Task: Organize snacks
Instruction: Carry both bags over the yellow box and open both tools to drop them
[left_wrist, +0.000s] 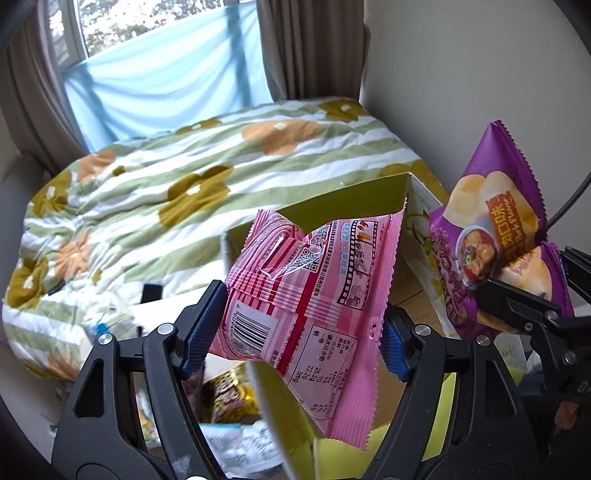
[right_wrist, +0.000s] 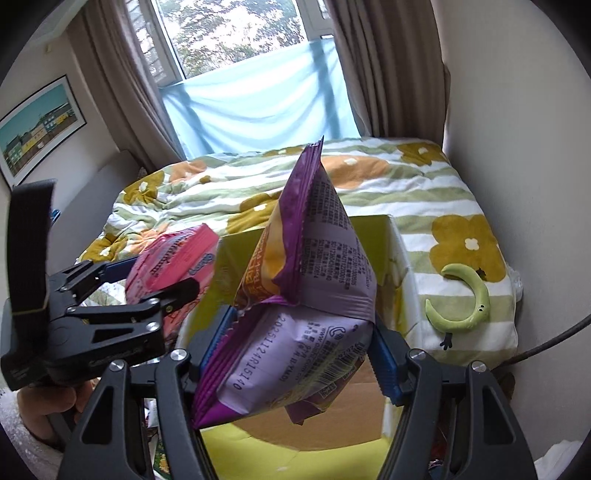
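Observation:
My left gripper (left_wrist: 295, 328) is shut on a pink snack packet (left_wrist: 310, 295), its blue pads pressing both sides, held over an open yellow-green cardboard box (left_wrist: 332, 201). In the right wrist view that same left gripper (right_wrist: 122, 280) shows at the left with the pink packet (right_wrist: 170, 258). My right gripper (right_wrist: 301, 354) is shut on a purple chip bag (right_wrist: 314, 295), also above the box (right_wrist: 369, 229). From the left wrist camera the purple bag (left_wrist: 495, 236) hangs at the right in the right gripper's black fingers (left_wrist: 509, 299).
The box sits at the foot of a bed (right_wrist: 424, 173) with a green striped flower quilt (left_wrist: 184, 177). A green crescent toy (right_wrist: 469, 299) lies on the quilt right of the box. Loose snack packets (left_wrist: 229, 402) lie low left. Curtains, a window and a wall stand behind.

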